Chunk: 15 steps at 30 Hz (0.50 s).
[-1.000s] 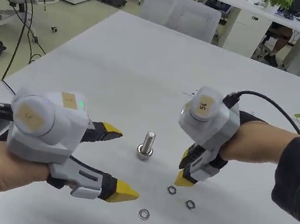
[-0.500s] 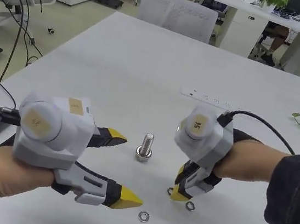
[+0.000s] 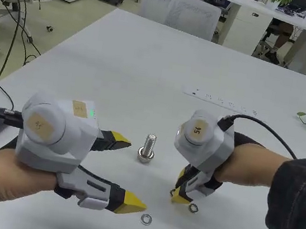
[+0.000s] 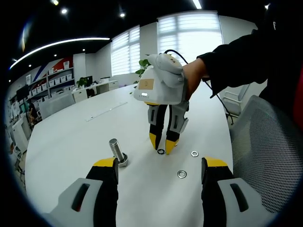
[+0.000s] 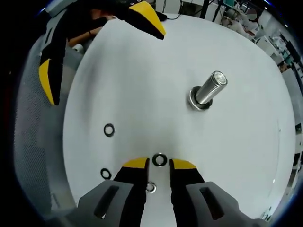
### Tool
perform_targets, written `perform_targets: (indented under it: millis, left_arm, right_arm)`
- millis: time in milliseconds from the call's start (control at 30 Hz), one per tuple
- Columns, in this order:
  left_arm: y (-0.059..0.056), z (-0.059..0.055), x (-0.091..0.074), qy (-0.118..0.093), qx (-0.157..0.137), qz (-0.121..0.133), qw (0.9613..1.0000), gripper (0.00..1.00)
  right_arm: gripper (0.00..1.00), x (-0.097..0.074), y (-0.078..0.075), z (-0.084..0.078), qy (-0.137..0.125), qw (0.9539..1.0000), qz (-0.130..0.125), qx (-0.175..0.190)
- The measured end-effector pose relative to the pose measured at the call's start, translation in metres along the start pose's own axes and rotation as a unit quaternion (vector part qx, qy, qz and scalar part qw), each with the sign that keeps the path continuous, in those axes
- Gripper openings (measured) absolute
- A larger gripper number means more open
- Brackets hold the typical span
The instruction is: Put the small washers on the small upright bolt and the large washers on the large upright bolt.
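One washer (image 5: 159, 159) lies flat on the table (image 5: 142, 71), centred between the slightly parted jaw tips of the right gripper (image 4: 162, 143), the upright bolt (image 5: 208, 90) standing well ahead of them; the left gripper (image 3: 124, 172), jaws wide apart, hovers farther off.

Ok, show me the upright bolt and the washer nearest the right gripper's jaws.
upright bolt (image 3: 148, 145): head view, on its threaded shaft.
washer (image 5: 159, 159): right gripper view, centre of the ring.
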<state>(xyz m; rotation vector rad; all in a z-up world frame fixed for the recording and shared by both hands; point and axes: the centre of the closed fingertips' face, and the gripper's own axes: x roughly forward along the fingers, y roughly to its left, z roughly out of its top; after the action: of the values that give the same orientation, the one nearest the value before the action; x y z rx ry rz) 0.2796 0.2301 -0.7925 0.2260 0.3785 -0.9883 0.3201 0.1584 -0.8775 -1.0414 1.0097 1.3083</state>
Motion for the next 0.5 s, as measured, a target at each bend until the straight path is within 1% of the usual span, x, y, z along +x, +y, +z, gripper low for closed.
perform_targets:
  millis: [133, 200, 500]
  left_arm:
    - [-0.0004, -0.0002, 0.0019, 0.0, 0.0, -0.003, 1.0, 0.71]
    - [-0.0005, -0.0003, 0.0026, 0.001, 0.001, -0.005, 1.0, 0.71]
    - [-0.0005, -0.0007, 0.006, 0.001, 0.001, -0.01, 1.0, 0.7]
  right_arm:
    - [0.17, 0.0, 0.0006, 0.0003, -0.001, 1.0, 0.0, -0.001]
    - [0.14, 0.0002, -0.0006, 0.0003, -0.002, 1.0, -0.002, -0.001]
    - [0.13, -0.0002, -0.0009, 0.0014, -0.009, 0.9999, -0.007, 0.011]
